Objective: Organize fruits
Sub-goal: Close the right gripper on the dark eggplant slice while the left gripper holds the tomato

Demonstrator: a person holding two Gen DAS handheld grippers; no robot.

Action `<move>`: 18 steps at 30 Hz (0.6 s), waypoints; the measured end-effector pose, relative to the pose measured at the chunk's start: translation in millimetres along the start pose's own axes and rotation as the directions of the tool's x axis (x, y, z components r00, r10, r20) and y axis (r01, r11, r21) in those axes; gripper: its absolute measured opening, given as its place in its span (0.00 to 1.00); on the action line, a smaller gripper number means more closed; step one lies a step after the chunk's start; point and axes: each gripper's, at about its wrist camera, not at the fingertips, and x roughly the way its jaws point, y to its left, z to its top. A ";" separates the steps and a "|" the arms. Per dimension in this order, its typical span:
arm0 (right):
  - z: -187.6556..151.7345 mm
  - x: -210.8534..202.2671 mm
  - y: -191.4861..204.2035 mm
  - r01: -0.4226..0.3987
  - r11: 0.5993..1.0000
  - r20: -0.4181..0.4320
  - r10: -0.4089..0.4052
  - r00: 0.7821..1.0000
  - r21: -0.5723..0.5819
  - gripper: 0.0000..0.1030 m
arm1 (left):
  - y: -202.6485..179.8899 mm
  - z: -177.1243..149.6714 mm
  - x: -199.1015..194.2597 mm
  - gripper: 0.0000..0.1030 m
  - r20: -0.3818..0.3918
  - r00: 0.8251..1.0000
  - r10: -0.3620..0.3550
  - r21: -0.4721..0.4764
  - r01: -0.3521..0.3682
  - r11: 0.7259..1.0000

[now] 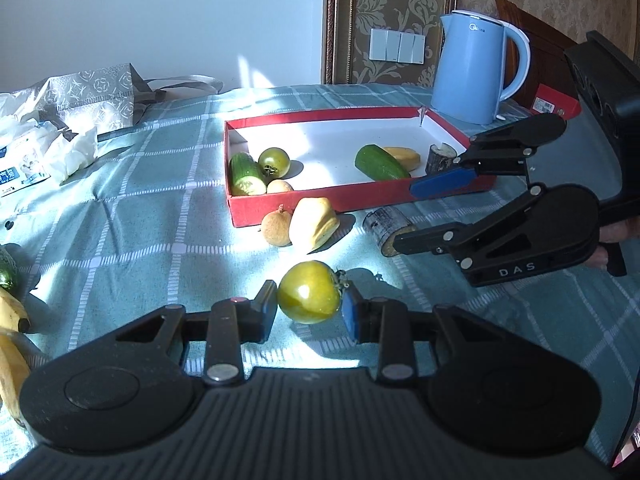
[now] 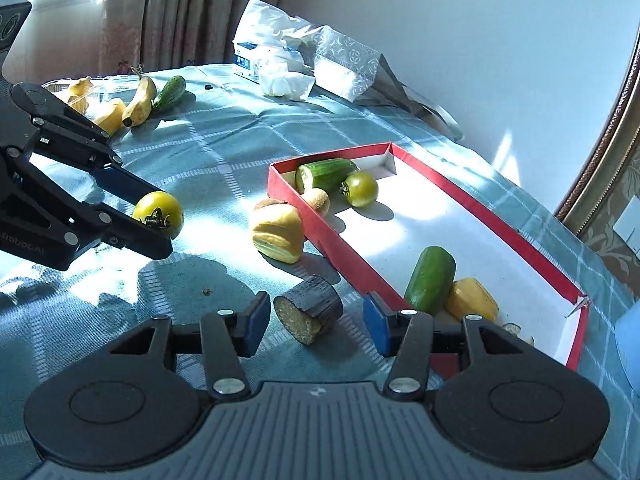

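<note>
Tomato (image 1: 309,292) clamped in left tongs (image 1: 310,309), angled downward.

The left gripper (image 1: 310,312) is built of matte black plastic: two rounded lobes with shallow circular recesses flank a grey ribbed housing along the bottom of its own view. Flat black link bars run forward from silver round pivot pins to the fingers; one pad is blue, the other looks black. The right gripper (image 2: 316,322) has the same black lobes, ribbed grey body and silver pins, with blue pads on both fingers. At the right edge of the left view, its side carries white letters "DAS" and small screws.
</note>
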 end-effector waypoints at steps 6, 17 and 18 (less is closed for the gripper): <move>-0.4 20.9 -0.2 -0.119 0.983 -0.047 0.114 0.992 -0.138 0.56 | -0.6 -2.3 -3.2 0.30 -0.008 1.000 0.029 -0.024 -0.029 0.999; -3.1 23.0 1.4 -0.106 0.980 -0.043 0.100 0.994 -0.168 0.39 | -1.1 -1.1 -3.7 0.30 -0.011 0.999 0.046 -0.063 -0.047 0.997; -4.3 21.2 2.0 -0.101 0.982 -0.038 0.097 0.995 -0.157 0.39 | -1.6 -0.4 -3.5 0.30 -0.010 0.999 0.043 -0.061 -0.044 0.997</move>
